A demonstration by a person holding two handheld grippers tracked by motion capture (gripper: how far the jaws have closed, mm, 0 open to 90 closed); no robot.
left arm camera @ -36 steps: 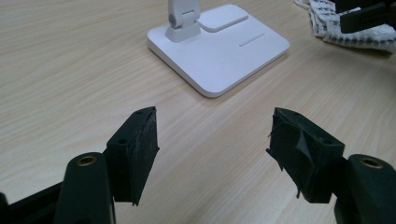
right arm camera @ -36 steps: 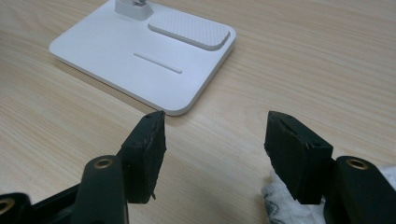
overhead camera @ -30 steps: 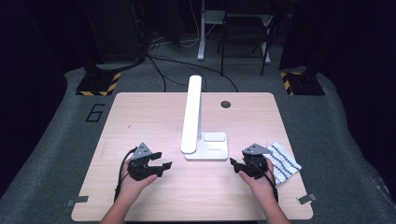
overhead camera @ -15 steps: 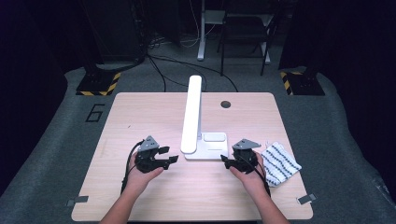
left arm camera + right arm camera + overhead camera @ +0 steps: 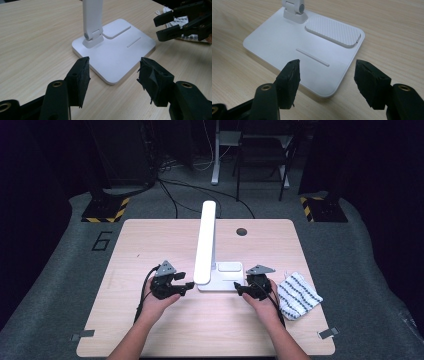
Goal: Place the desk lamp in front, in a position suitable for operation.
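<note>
My left gripper (image 5: 189, 284) and right gripper (image 5: 239, 289) flank the flat white plastic lamp base (image 5: 223, 279) on the pale wooden table (image 5: 150, 245). I judge it is about to be gripped from both sides. The left jaws have just been narrowing yet stand spread, nothing between them; the right jaws are spread too, a base corner just ahead of them. Beyond, the folded white lamp arm (image 5: 205, 242) lies over its hinge. A striped blue-and-white cloth (image 5: 298, 294) rests beside my right hand. I see no containers.

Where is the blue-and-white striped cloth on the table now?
In the high view, the blue-and-white striped cloth lies near the wooden table's right edge, just right of the right tool and the white lamp base.
</note>
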